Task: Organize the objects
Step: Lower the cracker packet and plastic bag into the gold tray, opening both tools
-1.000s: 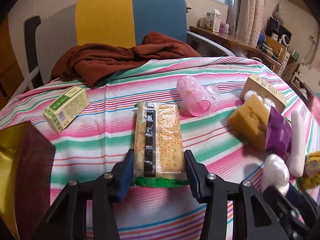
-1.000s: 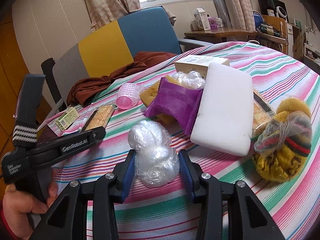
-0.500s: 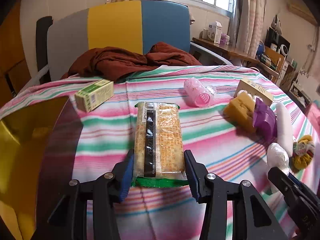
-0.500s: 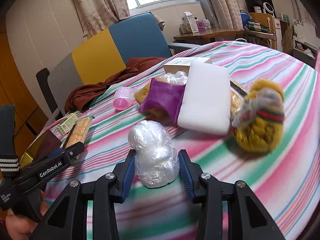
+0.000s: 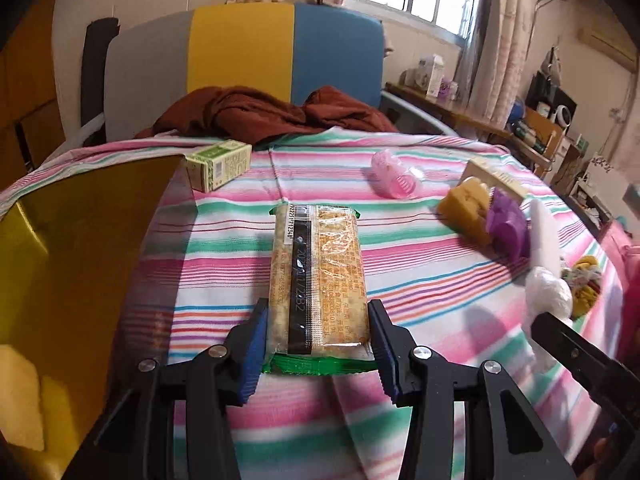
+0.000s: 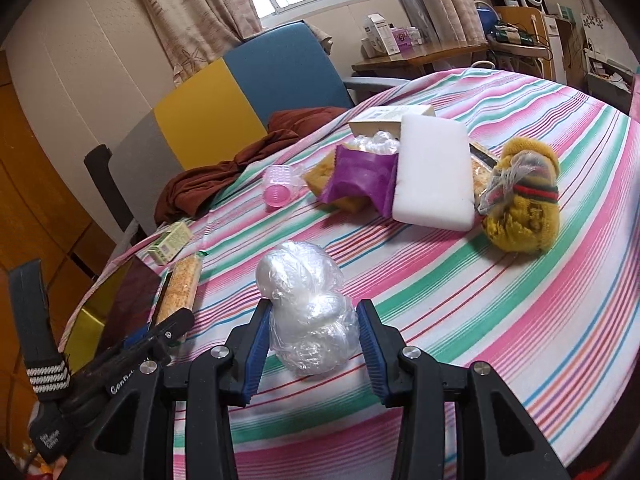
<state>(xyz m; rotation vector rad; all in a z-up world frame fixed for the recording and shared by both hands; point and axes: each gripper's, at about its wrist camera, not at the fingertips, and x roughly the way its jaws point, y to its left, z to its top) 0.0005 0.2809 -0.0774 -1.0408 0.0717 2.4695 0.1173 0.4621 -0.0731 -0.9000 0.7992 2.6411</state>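
Striped cloth (image 5: 420,280) in pink, green and white covers the table, with a yellow, blue and grey chair at its far side and a brown garment (image 5: 264,116) draped from the chair onto the far edge.

The left gripper (image 5: 316,350) is clenched on a long cracker packet (image 5: 320,276). The packet's near end is pinched across its width between the blue pads, and its long axis runs straight away from the jaws toward the far side. In the right wrist view the packet (image 6: 180,292) is seen held clear of the cloth, near the table's left edge.

The right gripper (image 6: 312,344) is clenched on a ball of crumpled clear plastic (image 6: 310,316), pressed from both sides by the pads.

A yellow bin (image 5: 76,264) is seen at the near left, just beside the left gripper and lower than the tabletop. Its opening lies to the left of the packet, so the coming move is judged to turn on a short sideways carry to the left. The left hand is the nearer one; the right hand would have to cross over the table. Pale yellow, sponge-like pieces (image 5: 20,392) are seen low in the bin; what else is in it cannot be told.

Left on the table are a small green carton (image 5: 220,164) at the far left, a pink plastic roller (image 5: 394,172), and a cluster at the far right: a cream box (image 6: 390,118), a yellow sponge (image 5: 464,208), a purple wrapper (image 6: 360,176), a white foam block (image 6: 434,172) and a yellow knitted bundle (image 6: 520,208).
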